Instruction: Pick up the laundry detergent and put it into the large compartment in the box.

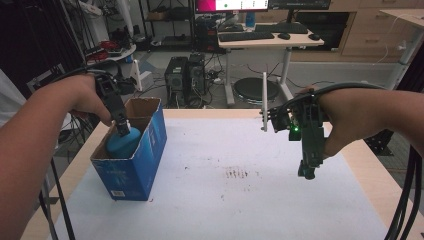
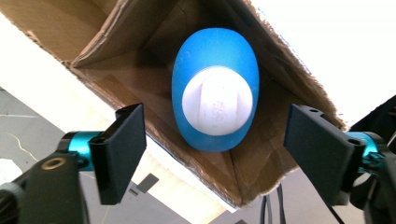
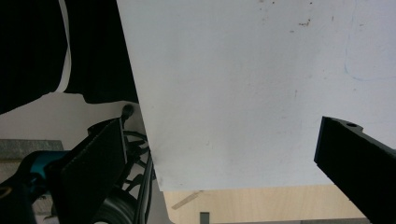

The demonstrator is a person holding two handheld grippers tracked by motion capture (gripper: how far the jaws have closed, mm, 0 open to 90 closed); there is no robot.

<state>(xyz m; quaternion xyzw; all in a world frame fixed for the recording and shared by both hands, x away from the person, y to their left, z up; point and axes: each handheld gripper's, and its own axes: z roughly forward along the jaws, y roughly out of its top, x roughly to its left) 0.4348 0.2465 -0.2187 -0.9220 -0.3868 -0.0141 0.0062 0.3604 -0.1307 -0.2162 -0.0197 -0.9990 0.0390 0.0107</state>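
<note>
L gripper (image 2: 215, 154) above open box (image 1: 131, 170), jaws apart, nothing gripped; blue bottle (image 2: 215, 88) w/ white cap sits inside box. R gripper (image 3: 224, 163) over white mat (image 3: 243, 84), jaws wide, empty.

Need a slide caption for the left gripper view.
Open left gripper above a blue bottle with white cap, standing in a cardboard box.

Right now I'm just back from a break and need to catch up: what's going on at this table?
A person is working with a handheld gripper in each hand. The left gripper is at the mouth of the blue cardboard box, where a blue bottle with a white cap lies inside. Its jaws stand apart on either side of the bottle without touching it. The right gripper hangs open over the white table cover, holding nothing.
</note>
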